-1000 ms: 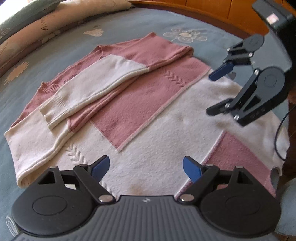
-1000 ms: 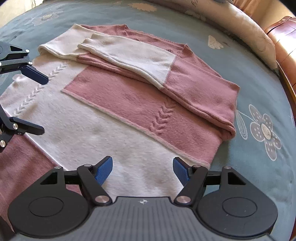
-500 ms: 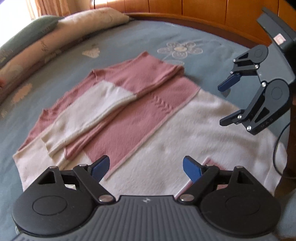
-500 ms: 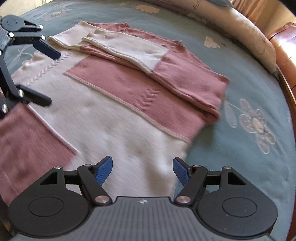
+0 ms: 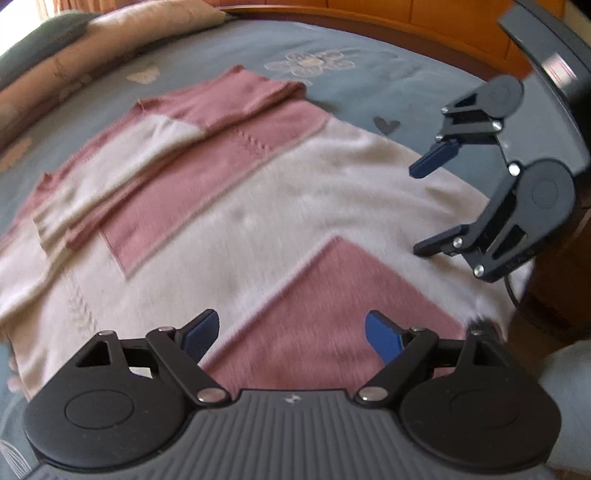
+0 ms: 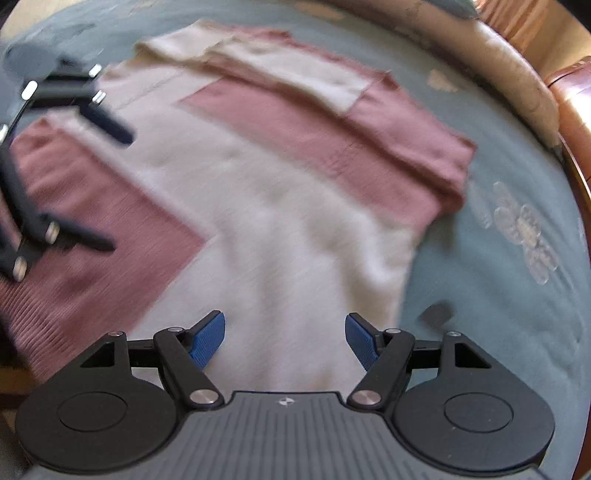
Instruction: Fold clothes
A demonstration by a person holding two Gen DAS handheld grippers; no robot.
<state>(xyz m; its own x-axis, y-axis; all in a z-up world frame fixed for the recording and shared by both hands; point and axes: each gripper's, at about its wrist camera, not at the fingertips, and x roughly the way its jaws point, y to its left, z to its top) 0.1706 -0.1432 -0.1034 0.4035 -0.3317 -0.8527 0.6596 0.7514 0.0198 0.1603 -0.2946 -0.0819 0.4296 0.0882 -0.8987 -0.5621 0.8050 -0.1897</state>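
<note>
Spread flat across a bed, the sweater [image 5: 280,206] lies in pink and cream blocks, its hem end nearest the cameras and its neck end far off toward the pillows. Both sleeves [image 5: 122,173] are folded in across the chest, the cream one lying on top of the pink. A pink block [image 5: 332,314] fills the near hem corner on the left side, and cream knit fills the rest of the hem. In the right wrist view the sweater's right edge [image 6: 402,280] runs beside bare blue-grey bedspread [image 6: 498,314], with a printed flower [image 6: 524,229] well clear of the cloth. A wide strip of open bedspread lies along that side, and more shows beyond the folded shoulder.

The left gripper [image 5: 291,336] hangs over the pink hem block, jaws spread wide, nothing between its blue pads [image 5: 201,334]. The right gripper [image 6: 284,336] hovers over the cream hem area near the right edge, jaws likewise wide apart and empty. Whether either touches the knit cannot be told.

Pillows [image 5: 110,40] line the far side of the bed, and a wooden frame [image 5: 424,18] curves around its outer edge.
</note>
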